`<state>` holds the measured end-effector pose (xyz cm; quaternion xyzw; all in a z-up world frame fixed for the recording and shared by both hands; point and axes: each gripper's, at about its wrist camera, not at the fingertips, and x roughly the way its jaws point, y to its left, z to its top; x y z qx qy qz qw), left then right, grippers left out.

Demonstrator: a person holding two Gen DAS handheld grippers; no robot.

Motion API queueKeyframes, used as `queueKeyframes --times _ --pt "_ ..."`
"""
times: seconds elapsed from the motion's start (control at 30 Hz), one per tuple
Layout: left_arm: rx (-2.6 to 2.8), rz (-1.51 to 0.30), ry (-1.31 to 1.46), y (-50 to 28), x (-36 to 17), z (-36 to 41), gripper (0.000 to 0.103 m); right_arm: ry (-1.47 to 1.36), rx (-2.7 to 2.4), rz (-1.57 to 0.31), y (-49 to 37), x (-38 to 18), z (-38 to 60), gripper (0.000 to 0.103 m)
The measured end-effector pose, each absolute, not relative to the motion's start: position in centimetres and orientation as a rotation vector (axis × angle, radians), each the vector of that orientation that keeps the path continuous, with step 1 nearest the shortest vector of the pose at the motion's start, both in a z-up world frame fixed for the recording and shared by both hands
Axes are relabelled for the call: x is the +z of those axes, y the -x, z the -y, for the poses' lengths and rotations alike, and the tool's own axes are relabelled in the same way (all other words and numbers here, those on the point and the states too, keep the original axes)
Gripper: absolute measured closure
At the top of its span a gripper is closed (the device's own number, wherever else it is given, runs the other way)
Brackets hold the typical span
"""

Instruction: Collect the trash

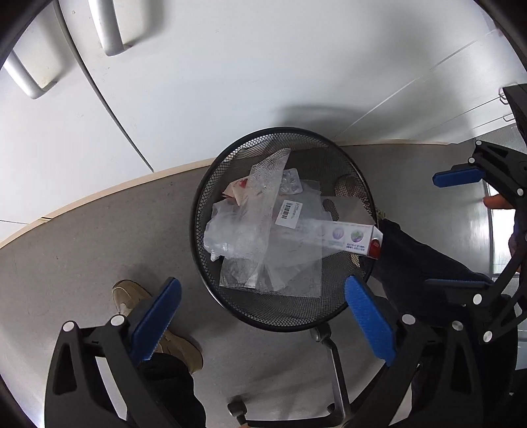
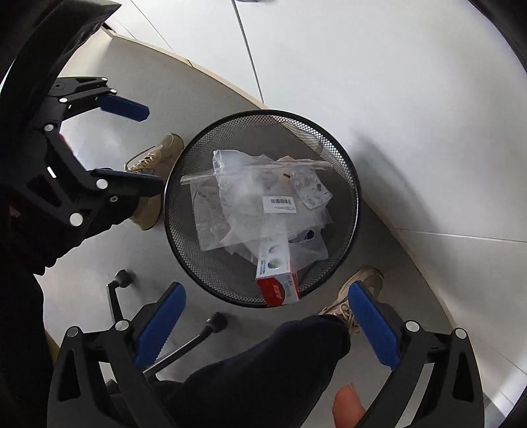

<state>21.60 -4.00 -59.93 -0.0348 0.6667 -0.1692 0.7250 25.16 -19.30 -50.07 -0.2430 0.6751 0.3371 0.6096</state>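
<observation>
A black wire-mesh waste bin stands on the grey floor, seen from above in both views. It holds clear plastic bags, a blister pack and a white and red carton leaning on the rim. My left gripper is open and empty above the bin's near edge; it also shows in the right wrist view. My right gripper is open and empty above the bin; it also shows in the left wrist view.
White cabinet doors with grey handles stand behind the bin. The person's tan shoes and dark trouser legs flank the bin. An office chair base with castors lies below.
</observation>
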Motion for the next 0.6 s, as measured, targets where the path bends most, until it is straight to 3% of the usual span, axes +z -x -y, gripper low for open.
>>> queueKeyframes --times 0.6 --pt "-0.238 -1.435 -0.022 -21.3 -59.3 3.7 0.004 0.491 0.727 -1.517 -24.0 -48.4 20.2 0.003"
